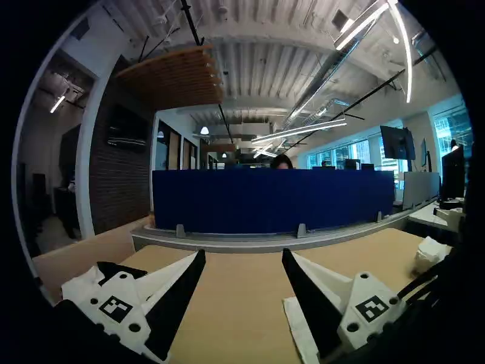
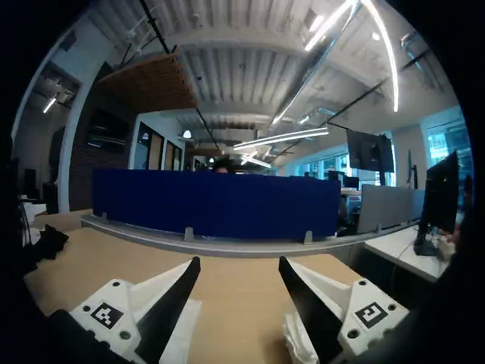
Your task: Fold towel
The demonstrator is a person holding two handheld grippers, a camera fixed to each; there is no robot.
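In the left gripper view my left gripper point(image 1: 244, 258) stands open over the tan wooden table point(image 1: 242, 303), nothing between its white and black fingers. A strip of white towel point(image 1: 300, 330) lies on the table under its right finger. In the right gripper view my right gripper point(image 2: 239, 264) is also open and holds nothing. White towel cloth point(image 2: 294, 337) lies bunched beneath its right finger, and a flat white piece point(image 2: 182, 333) shows beside its left finger.
A blue partition point(image 1: 273, 200) on a grey rail closes off the table's far edge. A crumpled white object point(image 1: 431, 252) sits at the table's right end. A dark bundle point(image 2: 45, 239) lies at the left. Desks with monitors point(image 2: 439, 203) stand to the right.
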